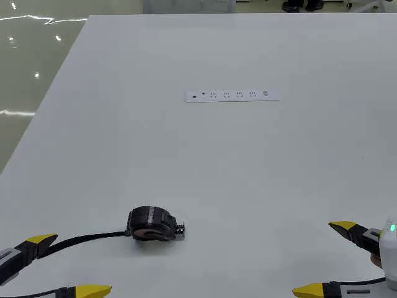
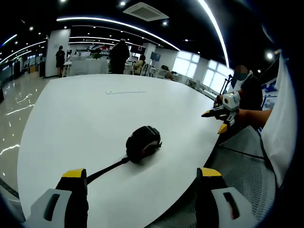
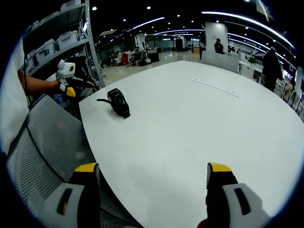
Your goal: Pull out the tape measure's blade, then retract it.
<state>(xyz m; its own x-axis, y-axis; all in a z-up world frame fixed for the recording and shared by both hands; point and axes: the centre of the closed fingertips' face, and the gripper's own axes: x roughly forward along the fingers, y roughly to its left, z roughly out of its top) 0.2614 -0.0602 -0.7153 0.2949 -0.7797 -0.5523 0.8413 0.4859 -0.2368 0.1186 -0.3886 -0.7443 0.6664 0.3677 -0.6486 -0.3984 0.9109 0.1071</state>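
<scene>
Bench (image 1: 260, 180): white, wide, plain matte top.
Power strip (image 1: 231, 95): white, lies flat on the bench, well towards its far side.
Floor (image 1: 25, 68): glossy, mirrors the lights, left of the bench.
Shelving (image 3: 89, 33): grey rack carrying pale bins.
People (image 2: 119, 54): stand beyond the bench's far end.
Ceiling lights (image 2: 114, 23): long bright strips.

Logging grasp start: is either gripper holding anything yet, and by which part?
Nothing is held. The yellow-tipped left gripper and right gripper stand open; the black round tape measure lies free on the white table.
</scene>
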